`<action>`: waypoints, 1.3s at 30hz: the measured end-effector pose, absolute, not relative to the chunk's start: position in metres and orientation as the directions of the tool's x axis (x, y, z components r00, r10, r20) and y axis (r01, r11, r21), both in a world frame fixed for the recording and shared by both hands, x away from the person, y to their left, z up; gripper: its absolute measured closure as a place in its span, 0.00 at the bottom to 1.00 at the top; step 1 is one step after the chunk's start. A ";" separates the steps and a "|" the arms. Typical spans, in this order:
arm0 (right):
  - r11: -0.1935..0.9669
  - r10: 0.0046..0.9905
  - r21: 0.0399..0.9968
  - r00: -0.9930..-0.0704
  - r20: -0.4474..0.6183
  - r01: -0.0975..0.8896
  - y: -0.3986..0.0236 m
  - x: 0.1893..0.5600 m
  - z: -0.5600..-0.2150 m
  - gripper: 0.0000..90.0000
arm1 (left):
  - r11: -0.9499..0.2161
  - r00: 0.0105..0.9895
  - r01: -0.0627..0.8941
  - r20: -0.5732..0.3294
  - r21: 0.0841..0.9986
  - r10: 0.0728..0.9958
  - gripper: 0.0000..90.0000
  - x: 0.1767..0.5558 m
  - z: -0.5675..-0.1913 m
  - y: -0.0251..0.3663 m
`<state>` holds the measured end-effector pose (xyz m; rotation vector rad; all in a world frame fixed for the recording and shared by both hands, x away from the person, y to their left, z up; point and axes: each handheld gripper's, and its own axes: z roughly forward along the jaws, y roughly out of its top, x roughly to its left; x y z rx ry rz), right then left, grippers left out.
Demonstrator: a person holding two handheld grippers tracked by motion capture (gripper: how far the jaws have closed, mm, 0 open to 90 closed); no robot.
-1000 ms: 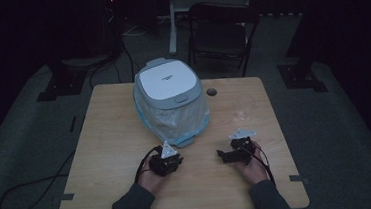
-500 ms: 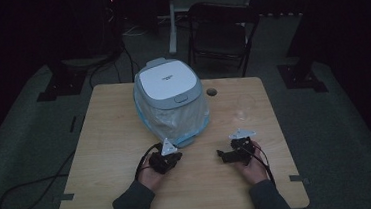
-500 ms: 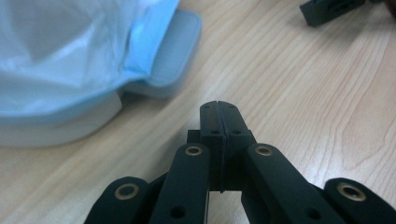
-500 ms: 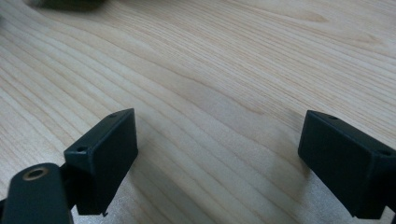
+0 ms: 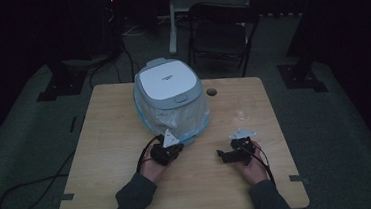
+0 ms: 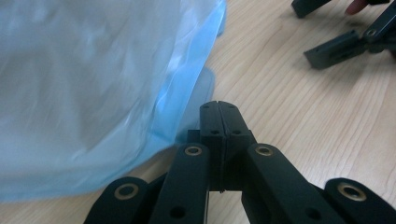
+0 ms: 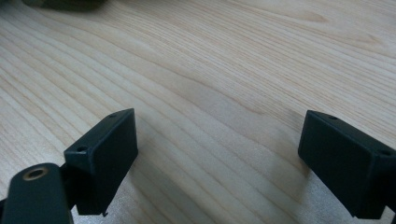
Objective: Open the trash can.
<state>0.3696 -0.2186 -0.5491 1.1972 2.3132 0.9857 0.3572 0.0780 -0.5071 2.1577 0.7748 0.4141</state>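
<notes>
Plastic bag [image 6: 88, 88], thin and slippery, pinched at its hem by left tongs [image 6: 218, 109] near the table's [image 5: 125, 124] middle; right tongs [image 7: 219, 158] gape empty.

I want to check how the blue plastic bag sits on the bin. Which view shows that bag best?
The high view: it shows the whole translucent blue plastic bag wrapped around the white-lidded bin on the wooden table. The left gripper view gives a close look at its lower folds beside the shut left gripper. The right gripper view faces bare table.
</notes>
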 end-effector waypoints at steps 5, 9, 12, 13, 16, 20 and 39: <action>0.399 0.815 0.720 -0.579 0.005 0.568 -0.219 0.370 -0.549 0.12 | -0.502 0.750 0.390 0.051 0.772 0.660 1.00 0.361 -0.506 0.071; 0.399 0.815 0.720 -0.579 0.005 0.568 -0.219 0.370 -0.549 0.12 | -0.507 0.755 0.385 0.052 0.771 0.653 1.00 0.364 -0.505 0.065; 0.399 0.815 0.720 -0.579 0.005 0.568 -0.219 0.370 -0.549 0.12 | -0.507 0.750 0.387 0.057 0.770 0.659 1.00 0.366 -0.506 0.063; 0.399 0.815 0.720 -0.579 0.005 0.568 -0.219 0.370 -0.549 0.12 | -0.508 0.747 0.389 0.060 0.769 0.663 1.00 0.366 -0.507 0.063; 0.399 0.815 0.719 -0.579 0.005 0.569 -0.219 0.370 -0.549 0.12 | -0.498 0.732 0.405 0.054 0.767 0.679 1.00 0.368 -0.509 0.063; 0.399 0.815 0.720 -0.579 0.005 0.568 -0.219 0.370 -0.549 0.12 | -0.479 0.715 0.427 0.038 0.768 0.698 1.00 0.370 -0.511 0.061; 0.399 0.815 0.719 -0.579 0.005 0.569 -0.219 0.370 -0.549 0.12 | -0.513 0.712 0.397 0.097 0.761 0.696 1.00 0.374 -0.521 0.055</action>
